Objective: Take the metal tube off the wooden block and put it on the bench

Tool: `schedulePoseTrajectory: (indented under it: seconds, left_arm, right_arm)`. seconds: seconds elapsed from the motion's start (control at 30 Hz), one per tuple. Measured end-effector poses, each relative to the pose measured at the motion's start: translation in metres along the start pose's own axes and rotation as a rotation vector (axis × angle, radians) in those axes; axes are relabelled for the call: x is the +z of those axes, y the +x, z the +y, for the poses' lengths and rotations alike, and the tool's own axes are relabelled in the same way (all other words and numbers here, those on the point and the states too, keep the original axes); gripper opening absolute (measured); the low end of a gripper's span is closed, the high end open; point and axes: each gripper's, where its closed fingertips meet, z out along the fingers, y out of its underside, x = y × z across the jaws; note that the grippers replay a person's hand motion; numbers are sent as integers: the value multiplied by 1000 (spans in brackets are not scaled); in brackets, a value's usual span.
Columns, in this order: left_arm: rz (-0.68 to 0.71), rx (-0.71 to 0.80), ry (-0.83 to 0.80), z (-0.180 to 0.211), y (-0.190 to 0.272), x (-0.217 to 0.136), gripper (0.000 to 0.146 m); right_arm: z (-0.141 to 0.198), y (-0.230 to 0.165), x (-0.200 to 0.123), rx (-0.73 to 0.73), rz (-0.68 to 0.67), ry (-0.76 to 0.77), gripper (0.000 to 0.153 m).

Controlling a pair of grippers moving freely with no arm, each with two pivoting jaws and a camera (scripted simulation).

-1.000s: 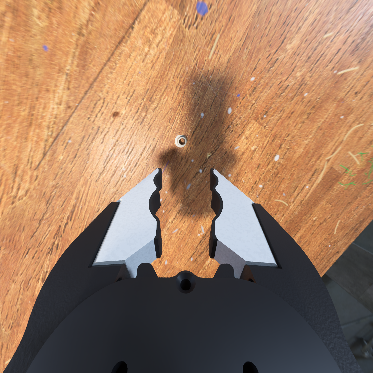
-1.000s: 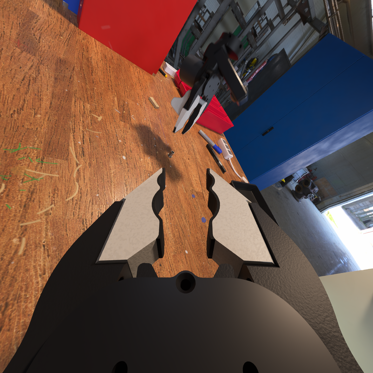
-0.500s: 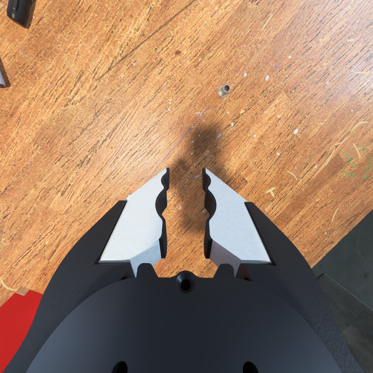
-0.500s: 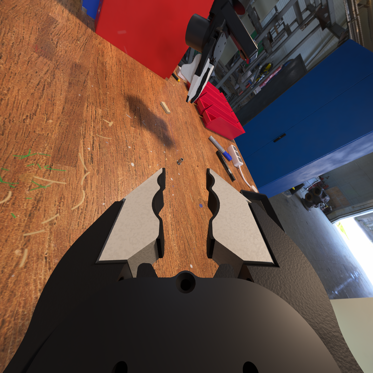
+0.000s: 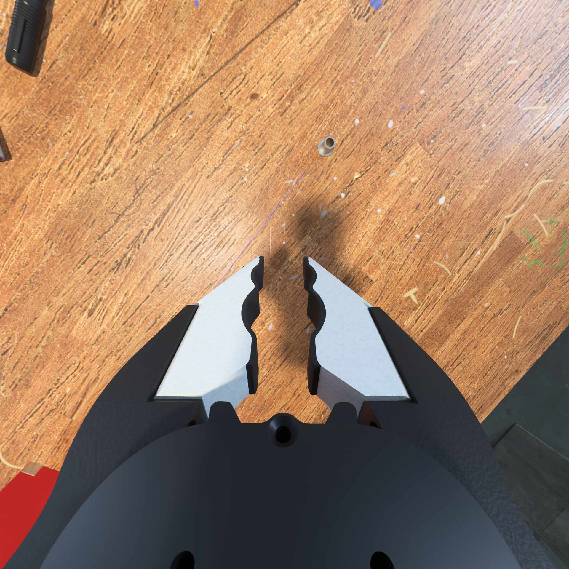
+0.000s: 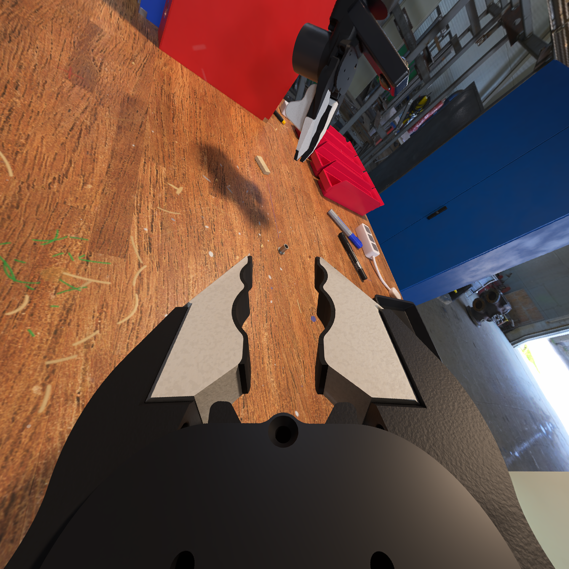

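The small metal tube [image 5: 326, 146] stands upright on the wooden bench [image 5: 154, 154], alone and held by nothing. My left gripper [image 5: 283, 261] is high above the bench, short of the tube, with its jaws narrowly apart and empty. In the right wrist view the tube [image 6: 283, 248] stands just ahead of my right gripper [image 6: 283, 261], which is open, empty and low over the bench. The left gripper [image 6: 300, 158] hangs in the air well beyond the tube. A small wooden block [image 6: 262, 164] lies on the bench farther off, with nothing on it.
A big red box [image 6: 240, 52] and red bins [image 6: 345, 178] stand at the far side. Two markers [image 6: 351, 252] and a white power strip [image 6: 368, 240] lie right of the tube. A black marker [image 5: 26, 34] lies top left. The bench edge [image 5: 523, 363] drops off at lower right.
My left gripper has risen and drawn back from the tube, and its jaws have narrowed. The tube has stayed upright on the bench. My right gripper has hardly moved.
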Motion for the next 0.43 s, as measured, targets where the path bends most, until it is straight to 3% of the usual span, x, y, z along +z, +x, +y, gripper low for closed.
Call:
schedulePoseTrajectory:
  seconds: [0.43]
  left_arm:
    - [-40, -65, 66, 8, -20, -32, 26]
  right_arm:
    - [2, -4, 5, 10, -28, 12, 40]
